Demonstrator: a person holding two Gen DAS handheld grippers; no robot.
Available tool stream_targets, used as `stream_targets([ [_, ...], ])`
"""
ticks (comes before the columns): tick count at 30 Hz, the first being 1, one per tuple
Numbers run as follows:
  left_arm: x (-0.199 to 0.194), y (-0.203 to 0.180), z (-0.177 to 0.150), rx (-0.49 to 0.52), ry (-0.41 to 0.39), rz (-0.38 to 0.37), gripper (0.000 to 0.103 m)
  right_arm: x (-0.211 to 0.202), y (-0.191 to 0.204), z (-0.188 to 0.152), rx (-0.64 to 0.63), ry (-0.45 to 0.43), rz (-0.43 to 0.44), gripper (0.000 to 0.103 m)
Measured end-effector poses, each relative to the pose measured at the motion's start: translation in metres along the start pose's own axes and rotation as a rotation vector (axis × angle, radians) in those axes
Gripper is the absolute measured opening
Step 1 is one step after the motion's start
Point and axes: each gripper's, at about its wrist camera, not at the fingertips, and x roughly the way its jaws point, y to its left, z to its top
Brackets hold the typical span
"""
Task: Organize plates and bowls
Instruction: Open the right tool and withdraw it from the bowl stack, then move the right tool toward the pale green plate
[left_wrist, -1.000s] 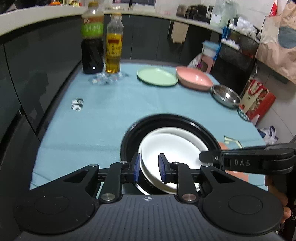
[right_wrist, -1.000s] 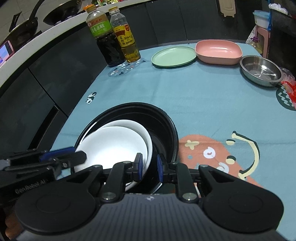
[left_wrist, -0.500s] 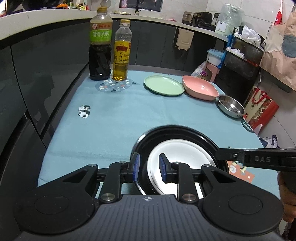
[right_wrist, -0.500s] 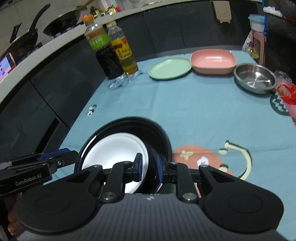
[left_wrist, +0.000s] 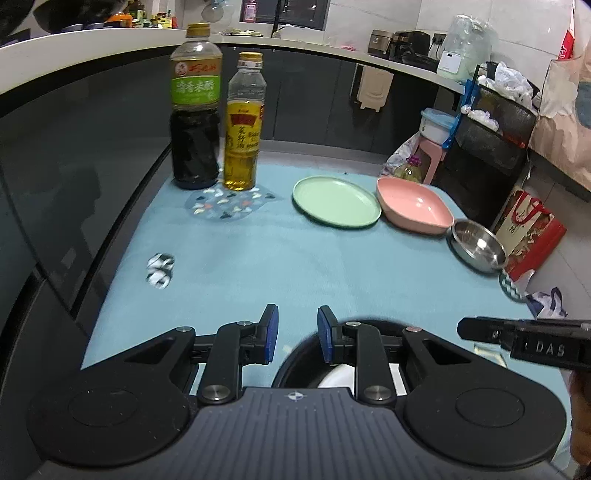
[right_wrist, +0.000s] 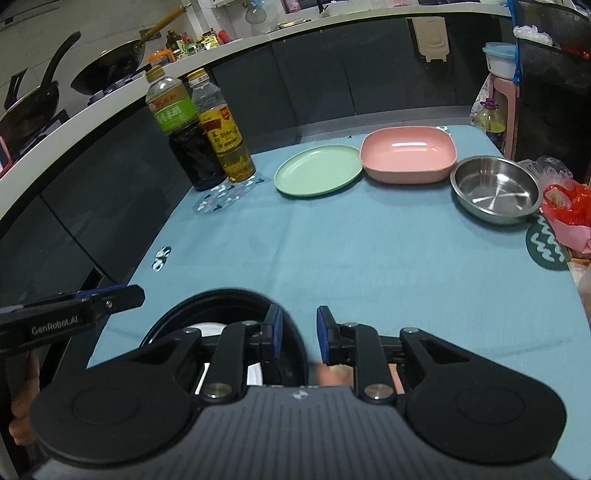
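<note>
A black bowl (left_wrist: 297, 365) with a white plate (left_wrist: 338, 374) inside sits at the near edge of the blue tablecloth, mostly hidden under my grippers. My left gripper (left_wrist: 298, 332) is open over bare cloth, just left of the bowl's rim, with nothing between its pads. My right gripper (right_wrist: 299, 332) has its jaws opening. The black bowl's (right_wrist: 221, 299) right rim lies low between them, and neither pad presses on it. The white plate (right_wrist: 207, 330) shows inside. Far back lie a green plate (right_wrist: 319, 170), a pink bowl (right_wrist: 406, 153) and a steel bowl (right_wrist: 495, 188).
Two bottles, one dark (left_wrist: 194, 122) and one yellow (left_wrist: 243, 125), stand at the back left on a patterned mat. A dark cabinet wall runs along the table's left. Bags (left_wrist: 532, 229) and a stool crowd the floor past the right edge. A hand holds each gripper handle.
Both grippers have drawn back from the black bowl, which has slid low in both views. The white plate, tilted a second ago, lies flat in the bowl. The right jaws stand wider.
</note>
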Motion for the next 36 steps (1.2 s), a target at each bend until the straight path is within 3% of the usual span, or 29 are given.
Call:
stream_targets([
  [6,0.034,-0.001,0.026,0.025,0.000,0.007,0.022,0.019,-0.012,0.019,0.015,-0.005,-0.037,0.016],
  [20,0.138,0.014,0.092,-0.067,0.028,-0.022,0.022,0.066,-0.026,0.072,0.064,0.044,-0.033,0.016],
  [29,0.199,0.026,0.111,-0.162,0.069,-0.015,0.027,0.102,-0.038,0.084,0.098,0.092,-0.060,0.017],
  [34,0.218,0.033,0.119,-0.206,0.049,-0.018,0.028,0.121,-0.048,0.100,0.169,0.049,-0.076,0.029],
  [36,0.225,0.031,0.124,-0.198,0.037,-0.019,0.029,0.130,-0.050,0.105,0.188,0.040,-0.081,0.030],
])
